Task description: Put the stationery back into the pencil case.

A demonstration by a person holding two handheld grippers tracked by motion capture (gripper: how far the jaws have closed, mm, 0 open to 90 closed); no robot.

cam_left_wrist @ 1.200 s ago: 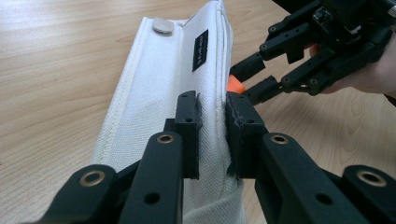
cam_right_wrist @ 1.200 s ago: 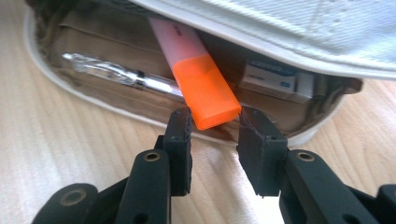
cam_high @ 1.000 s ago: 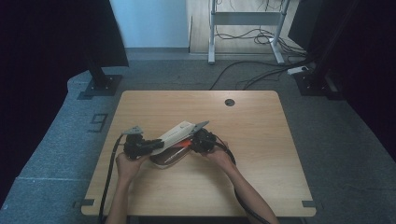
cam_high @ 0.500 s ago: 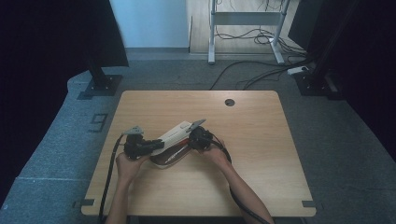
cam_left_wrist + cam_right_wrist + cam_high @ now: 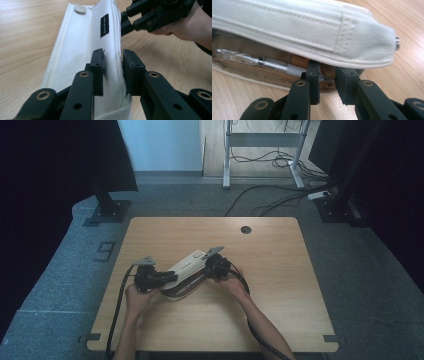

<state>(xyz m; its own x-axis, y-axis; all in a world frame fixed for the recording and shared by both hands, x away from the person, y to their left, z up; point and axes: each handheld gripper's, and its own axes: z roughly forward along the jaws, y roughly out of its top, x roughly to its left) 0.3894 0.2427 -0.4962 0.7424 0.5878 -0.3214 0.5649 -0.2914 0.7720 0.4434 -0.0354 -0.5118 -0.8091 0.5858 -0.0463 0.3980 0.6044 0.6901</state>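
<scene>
A white canvas pencil case with a snap flap (image 5: 184, 269) is seen lying slantwise on the light wooden counter (image 5: 280, 285), near its middle-left, between the two hands. In the high view the left hand-held gripper (image 5: 167, 276) is placed at the case's near end and the right hand-held gripper (image 5: 206, 268) at its far end.

In the left gripper view the left hand-held gripper (image 5: 112, 71) is set narrow, with a raised fold of the white fabric (image 5: 112, 62) pinched between the pads; the jaws have just been opening a little, yet the fold is seen pressed by both. A small black label (image 5: 104, 22) and a metal snap button (image 5: 80, 8) are seen on the flap. The other gripper is seen beyond, at the case's edge.

In the right gripper view the flap is lifted and a brown lining (image 5: 242, 67) is exposed under it. A clear plastic ballpoint pen (image 5: 249, 60) is lying inside. The right hand-held gripper (image 5: 327, 78) is set narrow, its jaws just opened slightly, with the pen's tip (image 5: 325, 79) between them; whether the tip is gripped cannot be told.
</scene>
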